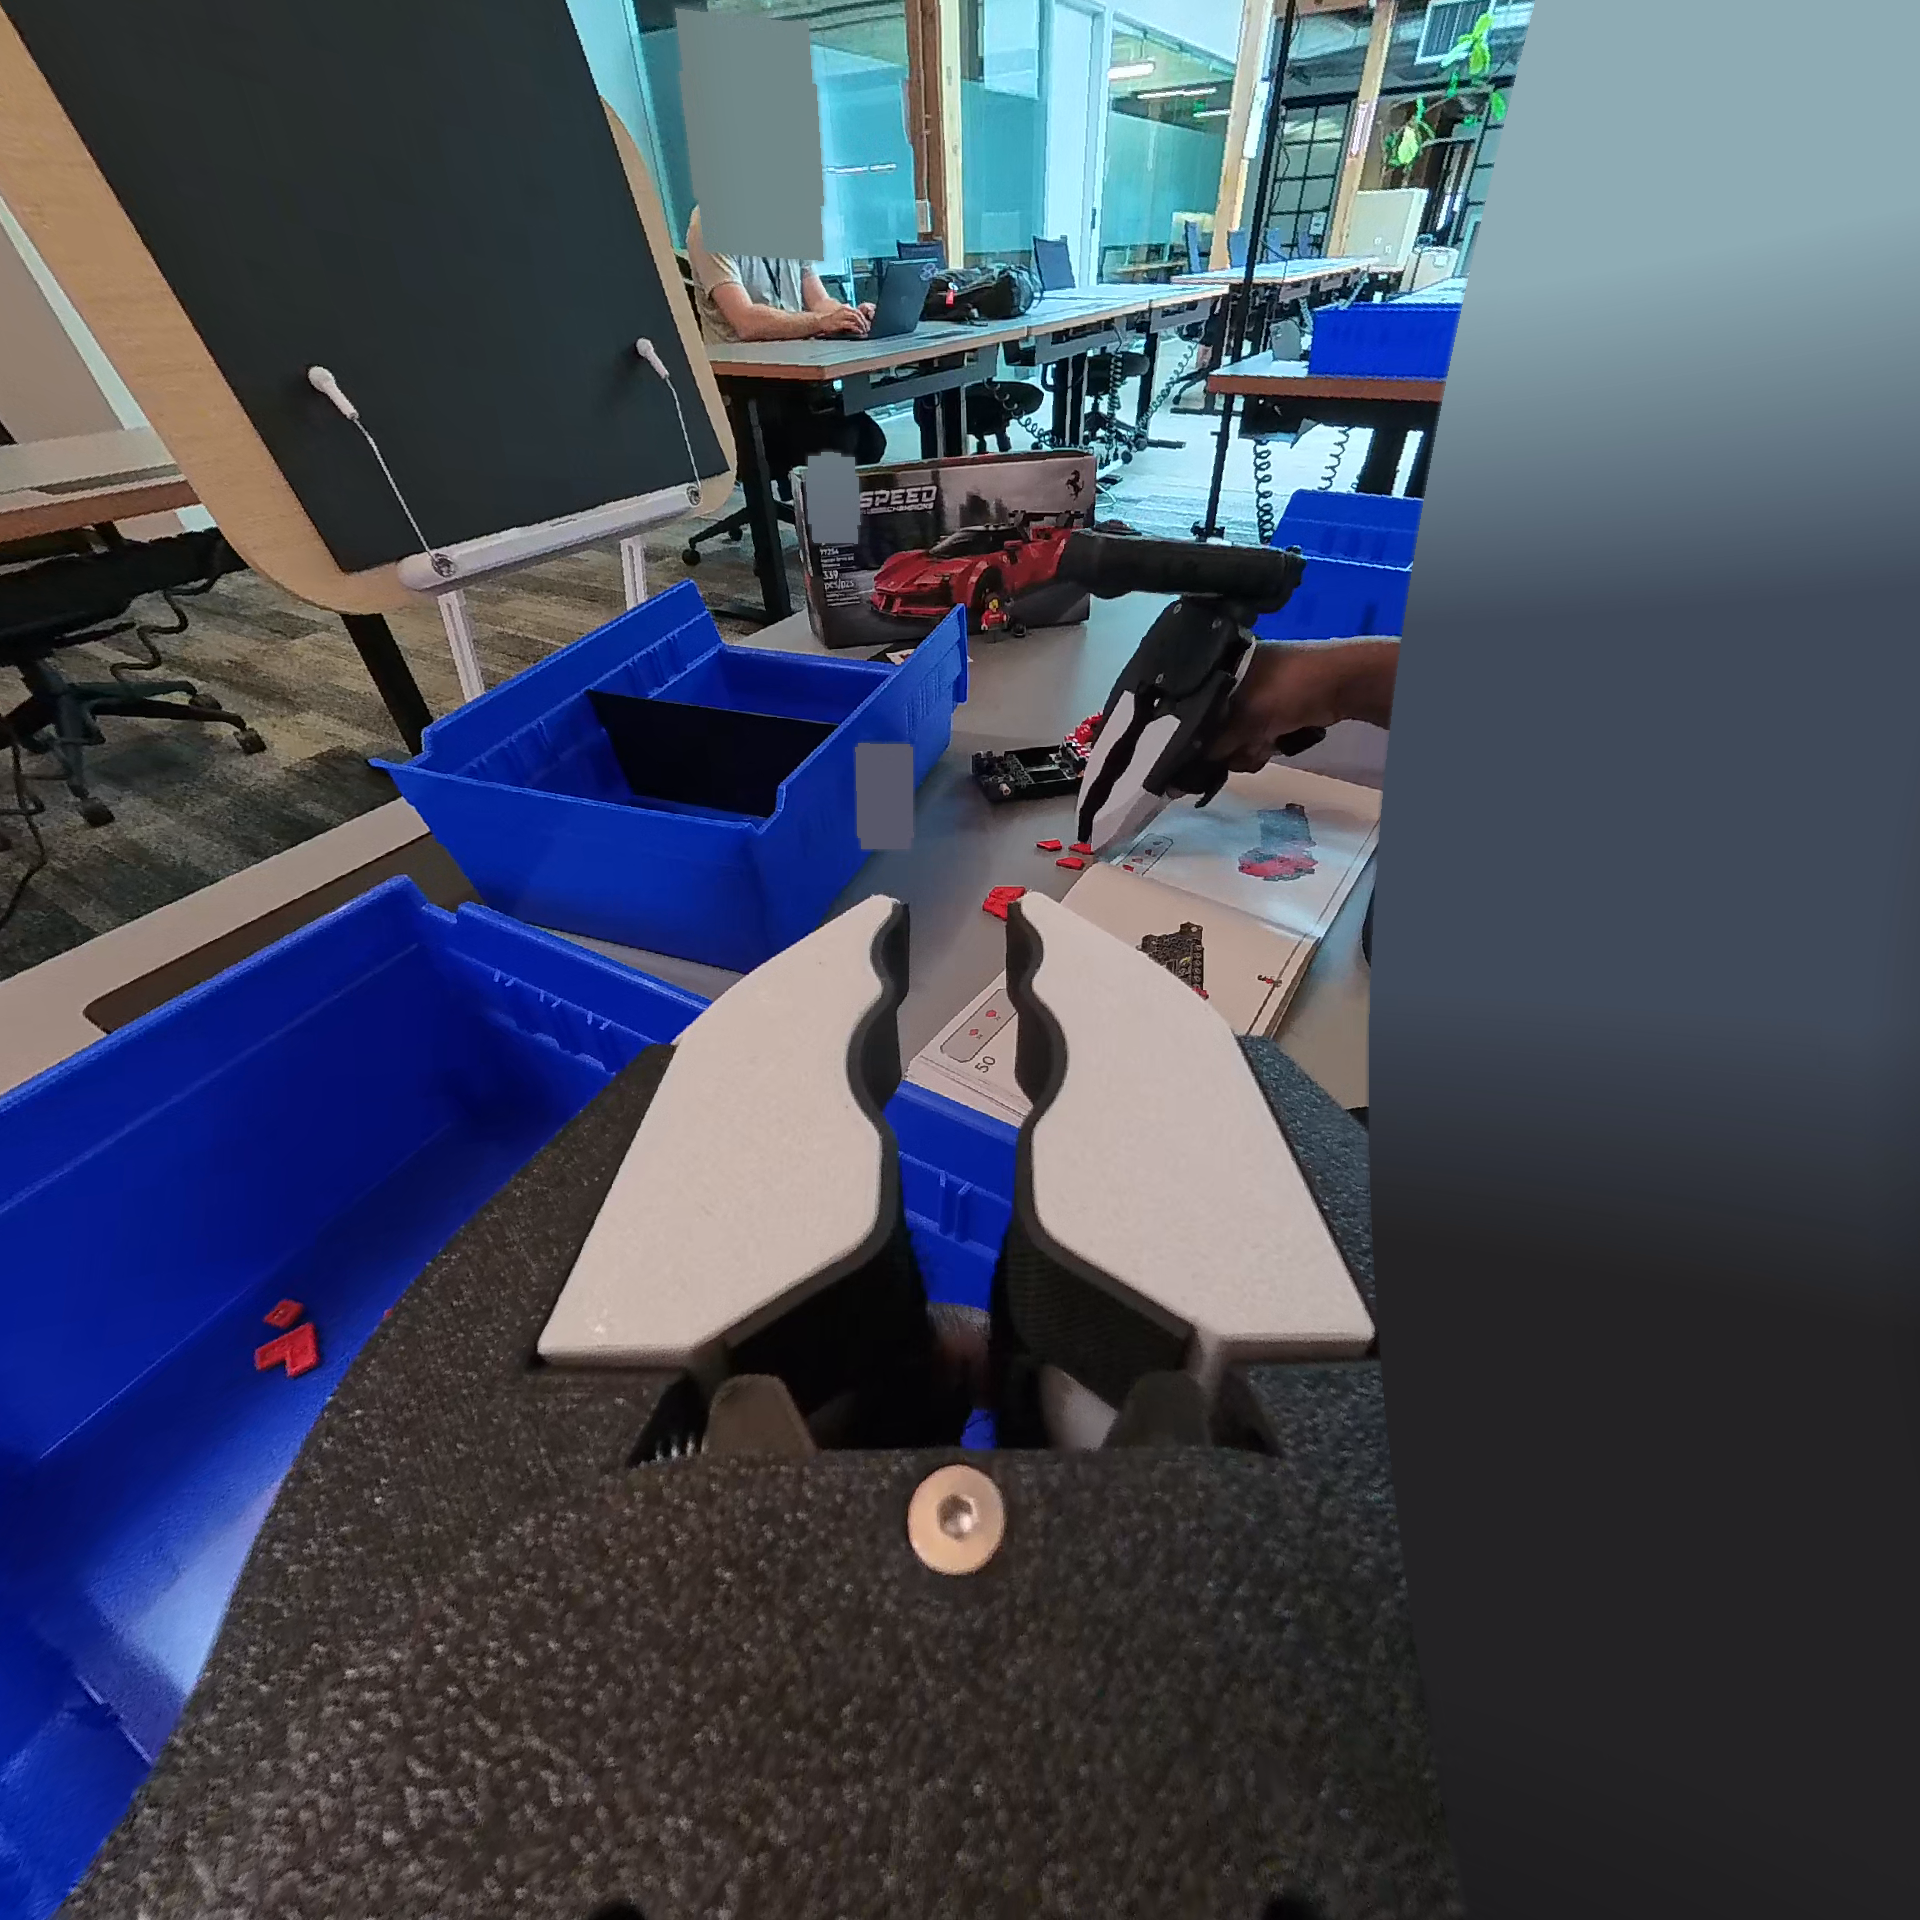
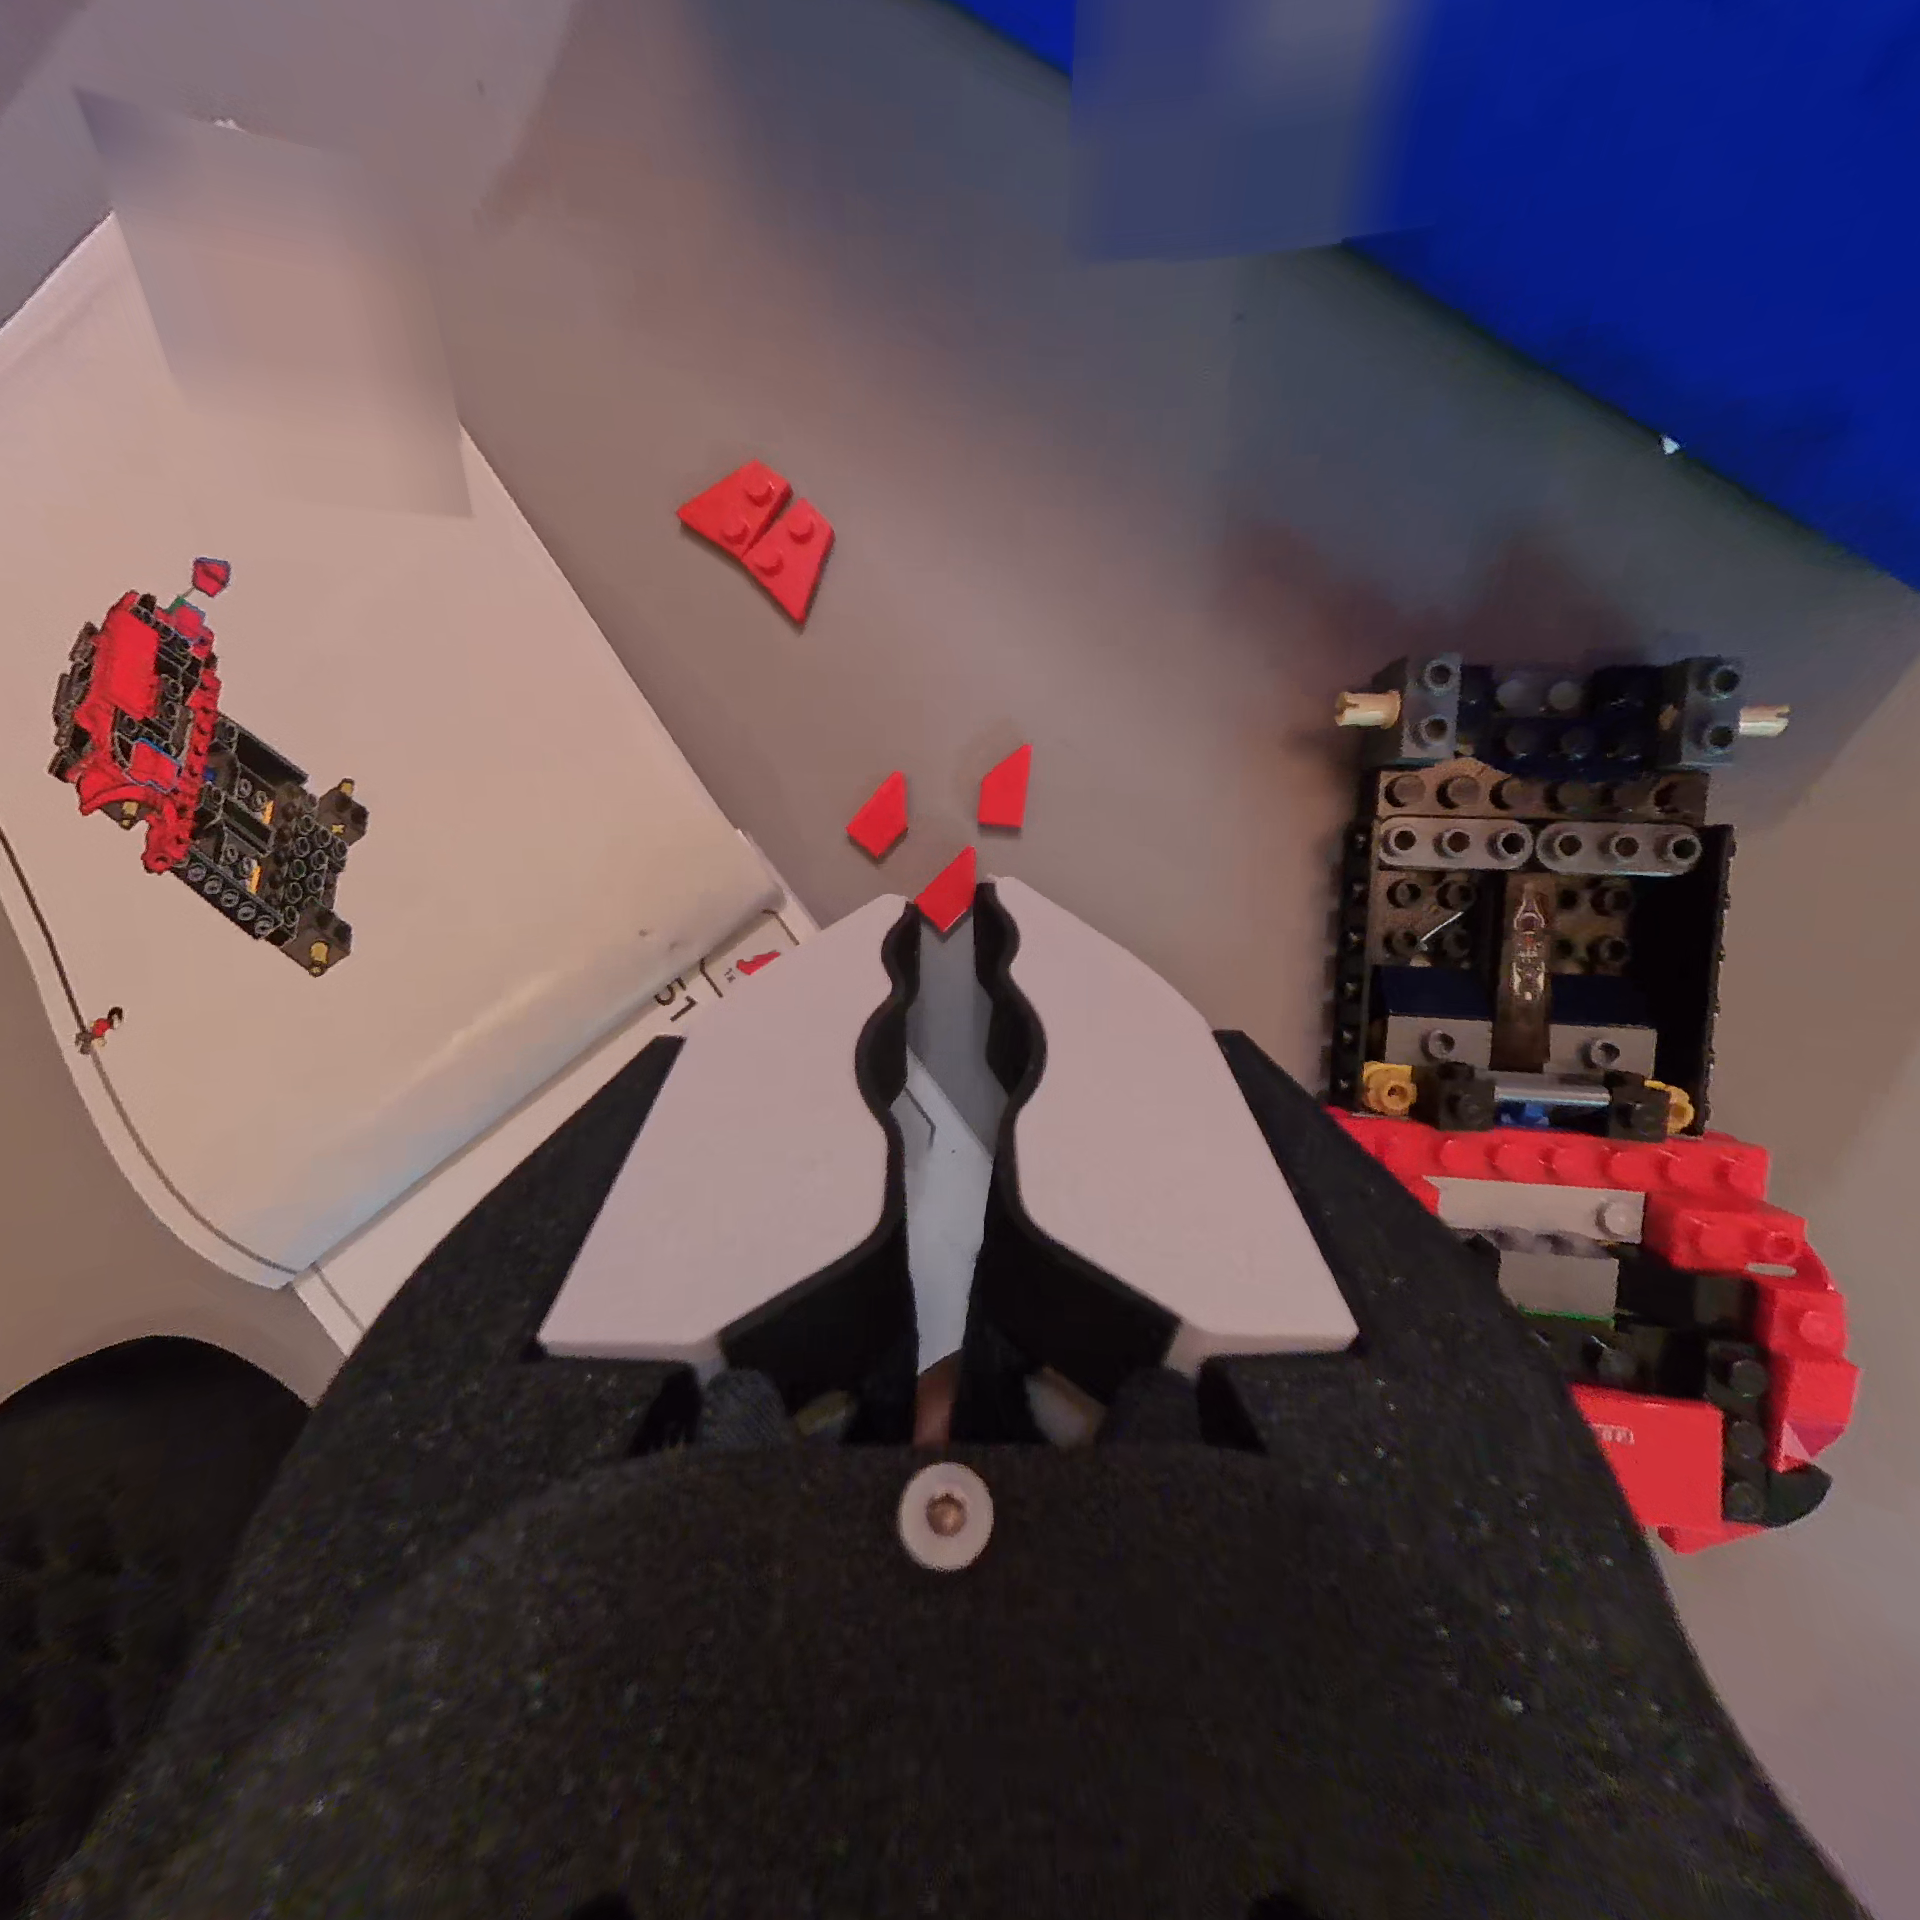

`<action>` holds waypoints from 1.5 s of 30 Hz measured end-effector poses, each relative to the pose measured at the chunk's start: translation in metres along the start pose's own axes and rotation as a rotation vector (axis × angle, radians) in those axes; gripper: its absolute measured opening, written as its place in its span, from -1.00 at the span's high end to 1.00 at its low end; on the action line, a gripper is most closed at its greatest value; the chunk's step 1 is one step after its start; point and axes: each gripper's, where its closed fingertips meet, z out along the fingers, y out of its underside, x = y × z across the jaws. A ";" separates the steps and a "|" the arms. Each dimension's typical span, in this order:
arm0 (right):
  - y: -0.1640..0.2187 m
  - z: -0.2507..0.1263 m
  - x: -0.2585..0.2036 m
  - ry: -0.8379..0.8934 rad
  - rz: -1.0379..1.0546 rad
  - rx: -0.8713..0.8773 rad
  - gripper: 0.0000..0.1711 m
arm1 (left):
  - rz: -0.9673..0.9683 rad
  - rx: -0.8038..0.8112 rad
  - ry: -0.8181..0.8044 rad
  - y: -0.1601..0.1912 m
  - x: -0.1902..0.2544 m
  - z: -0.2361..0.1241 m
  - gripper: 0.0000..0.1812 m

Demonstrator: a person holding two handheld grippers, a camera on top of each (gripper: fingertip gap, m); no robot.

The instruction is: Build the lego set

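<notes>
Your half-built black and red brick car (image 2: 1558, 1039) sits on the grey desk (image 2: 1143, 520) just beside your right tool (image 2: 948, 894); the red front is on, but much of the black frame is bare, so I think lots is left to do. Your right tool has its fingers a little apart around a small red wedge piece (image 2: 948, 888), and I cannot tell if it is gripped yet; two more small red wedges (image 2: 1006, 790) and a pair of red studded plates (image 2: 764, 535) wait close by. Your left tool (image 1: 956, 914) is open and empty, up above the blue plastic bin (image 1: 260, 1091), near the open paper instruction booklet (image 1: 1226, 862).
</notes>
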 end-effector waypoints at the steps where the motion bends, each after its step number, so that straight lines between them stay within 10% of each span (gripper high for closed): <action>1: 0.001 -0.001 0.001 0.002 0.000 0.000 0.88 | 0.000 -0.001 0.000 0.000 0.000 0.000 0.81; 30: -0.020 0.011 0.014 0.024 0.035 0.043 0.90 | 0.001 -0.003 -0.004 0.000 0.000 0.000 0.81; 45: 0.005 -0.008 0.018 0.036 0.375 0.079 0.88 | 0.002 -0.004 -0.003 0.000 0.000 0.001 0.81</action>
